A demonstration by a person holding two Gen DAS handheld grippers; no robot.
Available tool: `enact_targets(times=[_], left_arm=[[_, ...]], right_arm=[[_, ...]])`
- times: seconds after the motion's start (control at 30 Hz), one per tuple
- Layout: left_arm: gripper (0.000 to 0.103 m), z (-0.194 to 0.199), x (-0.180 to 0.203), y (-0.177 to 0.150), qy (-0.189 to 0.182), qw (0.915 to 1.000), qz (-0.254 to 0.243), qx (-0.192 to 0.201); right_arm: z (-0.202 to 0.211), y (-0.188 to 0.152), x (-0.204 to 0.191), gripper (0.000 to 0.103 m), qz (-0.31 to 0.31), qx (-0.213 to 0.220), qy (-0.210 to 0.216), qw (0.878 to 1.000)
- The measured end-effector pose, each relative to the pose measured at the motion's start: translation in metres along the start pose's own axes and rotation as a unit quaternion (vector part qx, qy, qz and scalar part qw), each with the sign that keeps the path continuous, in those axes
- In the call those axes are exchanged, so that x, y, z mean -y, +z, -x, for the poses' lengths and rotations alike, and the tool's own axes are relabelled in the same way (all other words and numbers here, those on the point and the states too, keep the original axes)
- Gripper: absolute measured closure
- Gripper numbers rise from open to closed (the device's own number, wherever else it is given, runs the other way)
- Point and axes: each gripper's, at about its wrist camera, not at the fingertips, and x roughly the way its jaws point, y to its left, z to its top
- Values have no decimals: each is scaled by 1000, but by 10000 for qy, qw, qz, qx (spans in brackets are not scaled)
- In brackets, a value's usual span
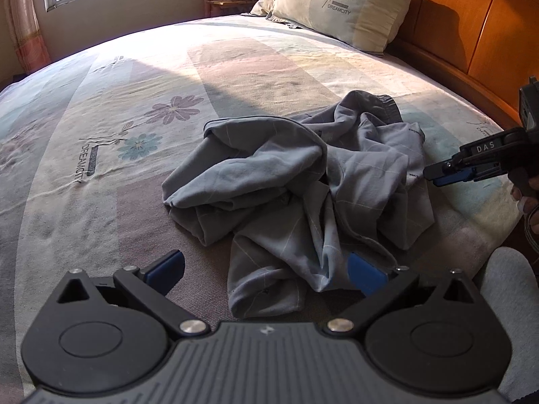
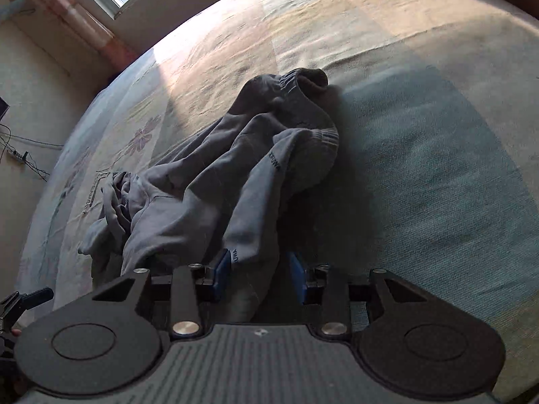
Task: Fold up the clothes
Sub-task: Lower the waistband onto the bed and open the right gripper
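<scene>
Left wrist view: soft grey trousers [image 1: 296,181], faintly checked with a ribbed waistband, lie crumpled on a flowered sheet [image 1: 101,134]; the left tongs [image 1: 266,269] gape wide, a trouser fold between the blue pads, the right pad against cloth. Right wrist view: the right tongs [image 2: 259,274] stand parted astride a limp fold of the trousers [image 2: 235,168], not clenched

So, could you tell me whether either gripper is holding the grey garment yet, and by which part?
Nothing is held: both the left gripper and right gripper are open at edges of the grey garment.
</scene>
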Motion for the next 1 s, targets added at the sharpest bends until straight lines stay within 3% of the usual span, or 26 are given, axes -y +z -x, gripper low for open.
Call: enact_targets(times=[0.13,0.17,0.2,0.23,0.3,0.4,0.5,0.7,0.87,1.0], left_arm=[[1,5,7,-3,-13,10000,-91,-34],[1,7,9,-3,-12,9999,-109,-41],[1,8,9,-4,-3,9999,-118,-45],[1,9,10,-4,9,9999,-125,-49],[1,12,12,-5,38,9999,-145,-43],[1,18,13,-6,40,9999,-163,11],[1,19,13,-7,52,9998,-170,28],[1,10,13,-7,-105,9997,-206,16],[1,-19,11,-1,-406,9990,-155,-98],[1,-53,11,-4,-671,9969,-73,-407]], right_arm=[[-12,-24,-12,60,17,140,-30,9999],[-13,-27,-15,64,102,220,-70,9997],[-15,-28,-18,81,175,261,-119,9994],[-16,-29,-21,92,249,303,-168,9991],[-17,-31,-26,96,368,375,-236,9983],[-3,-32,-31,97,445,472,-126,9978],[21,-34,-34,97,599,651,-286,9957],[50,-38,-20,91,698,704,-949,9905],[60,-44,-20,91,720,827,-1005,9889],[56,-43,-33,84,888,827,-899,9885]])
